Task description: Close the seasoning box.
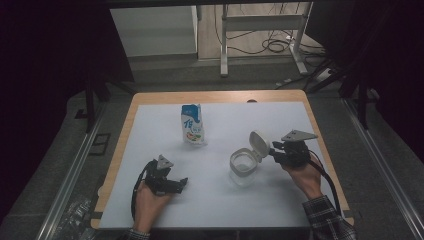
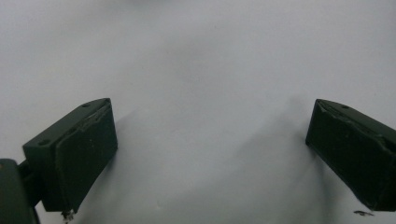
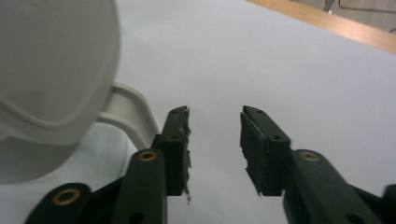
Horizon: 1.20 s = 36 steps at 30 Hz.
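Jar (image 1: 243,167): clear plastic, upright on the white mat (image 1: 220,205), right of centre, just left of the right gripper (image 1: 274,153). Hinged lid (image 1: 259,144) flipped up and back, standing tilted on the hinge side toward the right gripper. Opening step looks done.

Inside the jar: looks empty or near empty, walls clear, bottom hazy; contents hard to tell in the dim high view.

Right gripper (image 3: 215,135): jaws parted a moderate gap, nothing between them, only mat behind. Lid (image 3: 51,70) large at left in the right gripper view, hinge tab (image 3: 133,109) just beside the left jaw, no pinch on it. Reads as a release right after flipping the lid. Held by the right hand (image 1: 306,176), sleeve in a check pattern at the bottom edge.

Pouch (image 1: 192,124): blue and white, upright, farther back on the mat, left of the jar and well apart from it. Top appears sealed; no sign of anything poured. Contents not visible.

Likely left, as a judgement: fetch the pouch, tip it into the open jar, maybe snap the lid down. None of that started.

Left gripper (image 1: 176,183): low over the mat near the front left, well apart from both jar and pouch, in the left hand (image 1: 150,202). Jaws spread wide in the left gripper view (image 2: 210,154), bare mat between, idle.

Table (image 1: 125,135): wooden rim around the mat, nothing else on it.
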Motion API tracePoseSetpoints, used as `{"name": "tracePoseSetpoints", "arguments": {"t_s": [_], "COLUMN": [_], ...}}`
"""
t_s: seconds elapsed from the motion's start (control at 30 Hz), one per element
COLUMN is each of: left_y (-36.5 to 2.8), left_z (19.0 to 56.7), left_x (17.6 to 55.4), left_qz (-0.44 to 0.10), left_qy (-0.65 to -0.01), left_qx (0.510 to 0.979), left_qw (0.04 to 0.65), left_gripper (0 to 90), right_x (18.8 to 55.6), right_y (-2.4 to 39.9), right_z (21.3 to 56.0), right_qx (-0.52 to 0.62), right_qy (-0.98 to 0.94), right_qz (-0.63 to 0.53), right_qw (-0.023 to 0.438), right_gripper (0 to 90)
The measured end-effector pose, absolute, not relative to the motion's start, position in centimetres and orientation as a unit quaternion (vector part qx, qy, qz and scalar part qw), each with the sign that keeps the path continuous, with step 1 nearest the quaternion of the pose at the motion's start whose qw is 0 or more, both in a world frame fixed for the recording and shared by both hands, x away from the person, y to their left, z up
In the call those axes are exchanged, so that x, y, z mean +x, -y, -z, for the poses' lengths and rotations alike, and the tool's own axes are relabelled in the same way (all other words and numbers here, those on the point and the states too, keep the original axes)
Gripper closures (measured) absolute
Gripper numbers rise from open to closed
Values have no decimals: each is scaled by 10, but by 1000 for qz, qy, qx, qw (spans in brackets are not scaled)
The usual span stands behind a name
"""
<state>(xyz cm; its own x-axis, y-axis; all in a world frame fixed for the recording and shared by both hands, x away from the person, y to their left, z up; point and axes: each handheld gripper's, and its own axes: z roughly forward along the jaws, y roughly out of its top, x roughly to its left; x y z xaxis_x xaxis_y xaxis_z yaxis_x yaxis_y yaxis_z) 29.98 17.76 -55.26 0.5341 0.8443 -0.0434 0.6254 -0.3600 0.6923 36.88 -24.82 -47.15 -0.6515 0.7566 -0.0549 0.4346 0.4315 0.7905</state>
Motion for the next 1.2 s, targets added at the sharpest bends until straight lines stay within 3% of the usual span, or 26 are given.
{"name": "tracePoseSetpoints", "arguments": {"t_s": [0.23, 0.5, 1.07, 1.2], "left_y": [-178, -178, -181, -183], "left_z": [553, 553, 552, 552], "left_x": [300, 300, 300, 301], "left_qz": [-161, -160, -155, -151], "left_qy": [-455, -456, -460, -460], "left_qx": [808, 806, 801, 800], "left_qw": [338, 340, 350, 354], "left_gripper": [21, 23, 34, 45], "right_x": [377, 384, 389, 389], "right_y": [256, 262, 255, 257], "right_z": [485, 499, 519, 521], "right_qx": [379, 380, 372, 376], "right_qy": [-826, -835, -854, -850], "right_qz": [-371, -345, -306, -310], "right_qw": [192, 200, 198, 200], "right_gripper": [458, 381, 353, 305]}}
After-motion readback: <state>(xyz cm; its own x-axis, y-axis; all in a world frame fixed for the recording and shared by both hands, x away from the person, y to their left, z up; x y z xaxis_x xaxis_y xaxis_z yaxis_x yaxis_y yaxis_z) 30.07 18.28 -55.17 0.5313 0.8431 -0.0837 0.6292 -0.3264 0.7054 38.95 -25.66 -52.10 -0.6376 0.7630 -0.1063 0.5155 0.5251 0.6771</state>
